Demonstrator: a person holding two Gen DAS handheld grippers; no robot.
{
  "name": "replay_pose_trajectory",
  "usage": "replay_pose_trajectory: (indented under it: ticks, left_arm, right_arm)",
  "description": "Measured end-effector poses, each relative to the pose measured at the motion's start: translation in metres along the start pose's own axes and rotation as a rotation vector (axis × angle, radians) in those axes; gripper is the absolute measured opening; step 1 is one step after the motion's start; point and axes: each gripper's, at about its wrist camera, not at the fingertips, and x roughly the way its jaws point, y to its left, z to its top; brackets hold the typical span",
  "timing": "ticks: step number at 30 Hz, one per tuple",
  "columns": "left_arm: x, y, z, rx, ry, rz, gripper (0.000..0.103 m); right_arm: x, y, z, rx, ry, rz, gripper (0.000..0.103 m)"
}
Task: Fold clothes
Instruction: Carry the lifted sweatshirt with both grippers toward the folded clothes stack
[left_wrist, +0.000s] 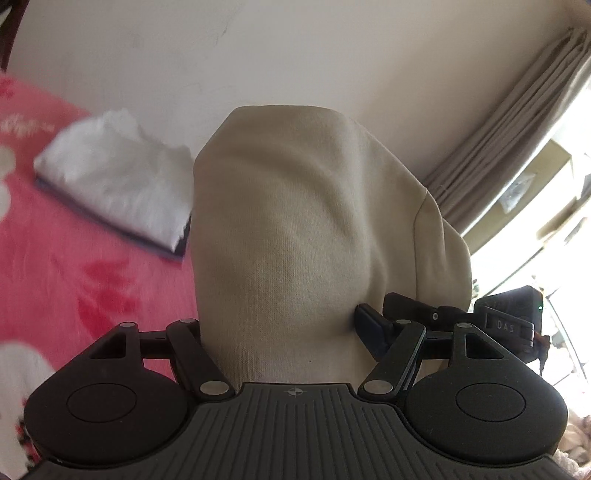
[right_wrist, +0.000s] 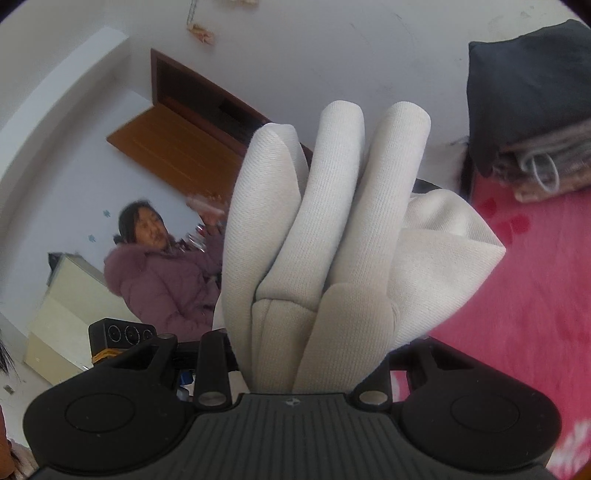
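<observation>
Step in hand: carrying a gathered cream garment (left_wrist: 295, 236) over the bed, judged from how both grippers hold it clear of the surface.

Left gripper (left_wrist: 291, 332): its jaws stand wide, and a thick bundle of the cream cloth fills the gap between them and rises in front of the lens. The cloth appears clamped rather than merely resting there. The right-hand finger (left_wrist: 373, 325) presses into the side of the bundle; the other finger is hidden behind the fabric.

Right gripper (right_wrist: 314, 354): its jaws stand narrower, closed on several bunched folds of the same pale cloth (right_wrist: 332, 229), which stand up in rolls ahead of the camera.

Surroundings: a pink blanket (left_wrist: 74, 266) covers the bed. A folded white stack (left_wrist: 118, 173) lies on it to the left of the held cloth. In the right wrist view a dark folded pile (right_wrist: 528, 92) sits at the far edge of the blanket, and a person in a purple coat (right_wrist: 166, 280) stands beyond the bed.

Next move, as a judgement: the bundle needs lowering onto bare blanket, well apart from both stacks. The two grips then need drawing apart so the bunched folds open flat before any fold line is set. Whether the garment is already part-folded cannot be told.
</observation>
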Motion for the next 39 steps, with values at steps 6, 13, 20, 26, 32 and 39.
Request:
replay_pose_trajectory:
  ticks: [6, 13, 20, 26, 32, 39]
  left_arm:
    - [0.002, -0.037, 0.046, -0.004, -0.006, 0.022, 0.071]
    - [-0.01, -0.108, 0.101, 0.011, -0.022, 0.012, 0.07]
    - [-0.038, -0.16, 0.132, -0.005, -0.031, 0.004, 0.07]
    - [-0.041, -0.16, 0.143, 0.003, 0.026, -0.023, 0.071]
    - [-0.009, -0.129, 0.149, 0.047, 0.159, -0.177, 0.071]
    - [0.028, -0.073, 0.164, -0.029, 0.263, -0.293, 0.071]
  right_arm:
    - [-0.004, -0.002, 0.047, 0.023, -0.008, 0.043, 0.039]
    - [-0.044, 0.045, 0.123, -0.007, 0.015, 0.012, 0.039]
    - [-0.087, 0.12, 0.183, -0.066, 0.078, -0.044, 0.039]
    - [-0.093, 0.152, 0.201, -0.077, 0.147, -0.106, 0.039]
    - [-0.099, 0.15, 0.186, 0.027, 0.128, -0.237, 0.039]
    - [-0.073, 0.156, 0.185, 0.156, 0.124, -0.463, 0.039]
